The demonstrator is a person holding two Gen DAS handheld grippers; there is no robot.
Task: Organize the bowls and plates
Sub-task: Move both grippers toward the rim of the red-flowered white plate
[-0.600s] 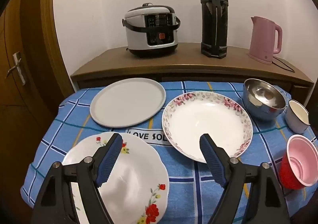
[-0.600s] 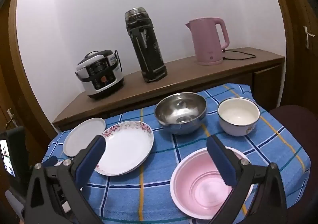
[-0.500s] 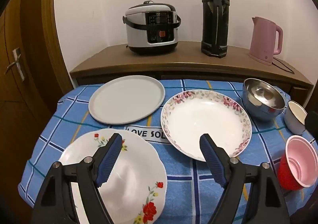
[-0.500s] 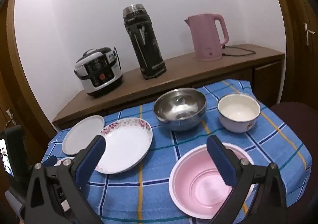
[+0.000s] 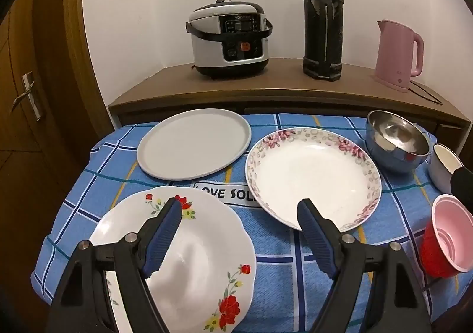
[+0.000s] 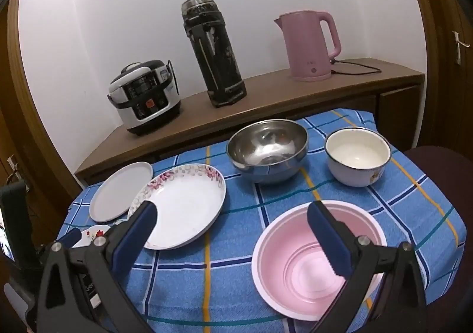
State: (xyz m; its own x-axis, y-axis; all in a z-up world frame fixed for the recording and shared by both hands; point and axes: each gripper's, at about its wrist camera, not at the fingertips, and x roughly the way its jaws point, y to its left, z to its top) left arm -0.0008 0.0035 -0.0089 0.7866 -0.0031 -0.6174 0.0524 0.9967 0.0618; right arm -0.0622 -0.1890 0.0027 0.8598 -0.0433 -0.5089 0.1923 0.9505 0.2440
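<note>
Three plates lie on the blue checked tablecloth (image 5: 275, 247): a plain grey plate (image 5: 193, 143) at the back left, a deep pink-flowered plate (image 5: 313, 177) in the middle, and a red-flowered white plate (image 5: 189, 262) nearest. My left gripper (image 5: 239, 211) hovers open above the near plates, holding nothing. On the right stand a steel bowl (image 6: 267, 151), a white enamel bowl (image 6: 357, 160) and a pink bowl (image 6: 317, 259). My right gripper (image 6: 232, 216) is open over the cloth, its right finger above the pink bowl's rim.
A wooden sideboard (image 5: 280, 93) behind the table carries a rice cooker (image 5: 229, 38), a tall black flask (image 5: 322, 22) and a pink kettle (image 5: 397, 55) with its cord. Wooden doors flank both sides. A dark chair seat (image 6: 434, 158) sits at the table's right.
Both views have shifted slightly; the tableware sits a little lower and closer in frame. Nothing on the table has moved and both grippers stay open.
</note>
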